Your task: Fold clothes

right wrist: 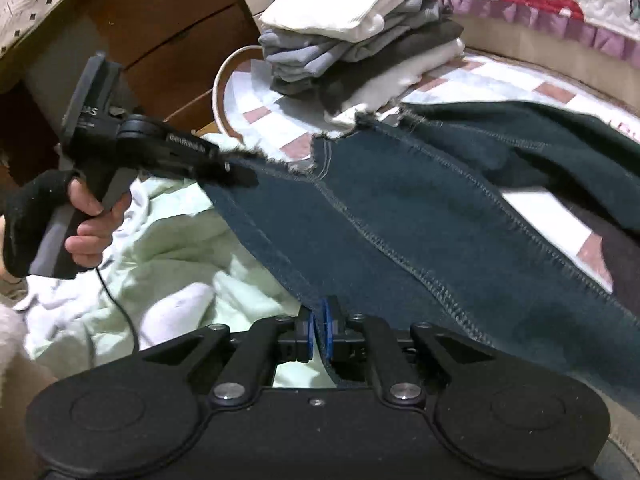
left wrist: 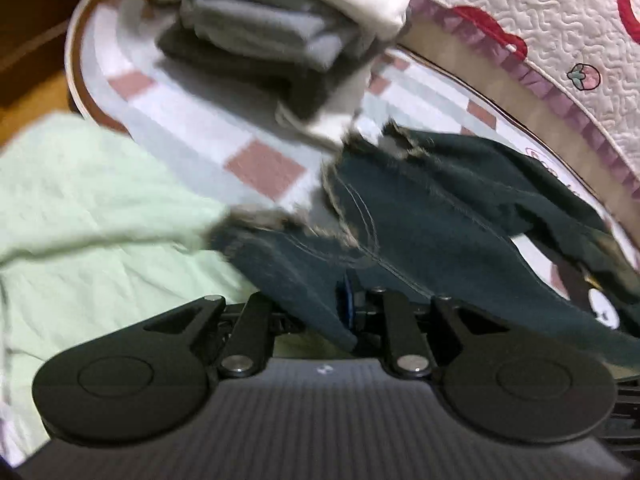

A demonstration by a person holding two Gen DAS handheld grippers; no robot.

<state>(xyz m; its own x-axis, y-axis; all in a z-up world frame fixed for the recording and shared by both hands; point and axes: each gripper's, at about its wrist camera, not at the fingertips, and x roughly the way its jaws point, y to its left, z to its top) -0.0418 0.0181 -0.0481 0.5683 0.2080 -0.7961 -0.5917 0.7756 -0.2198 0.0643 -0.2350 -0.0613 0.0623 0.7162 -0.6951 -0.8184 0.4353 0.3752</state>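
Right wrist view gives me the widest read, so I start with the bed (right wrist: 520, 76), its checked sheet carrying everything. Across it lie the dark jeans (right wrist: 400, 208), stretched taut on a slant between my two tools, which I judge is so that a leg hangs flat and can be laid over for a fold. Beyond them sits a stack of folded clothes (right wrist: 360, 40), kept out of the way near the bed's far corner, probably as the finished pile. A pale green garment (right wrist: 168, 248) lies crumpled at the near side, likely still waiting its turn.

My left hand-held gripper (right wrist: 236, 174) is pinched on the frayed hem of one leg, up and to the left, with the person's hand (right wrist: 92, 220) on its grip. My right hand-held gripper (right wrist: 320, 336) has its blue pads pressed together on the denim's edge, directly at its tip. In the left wrist view the left tool's jaws likewise clamp the denim (left wrist: 420, 220), which runs away from them towards the stack.
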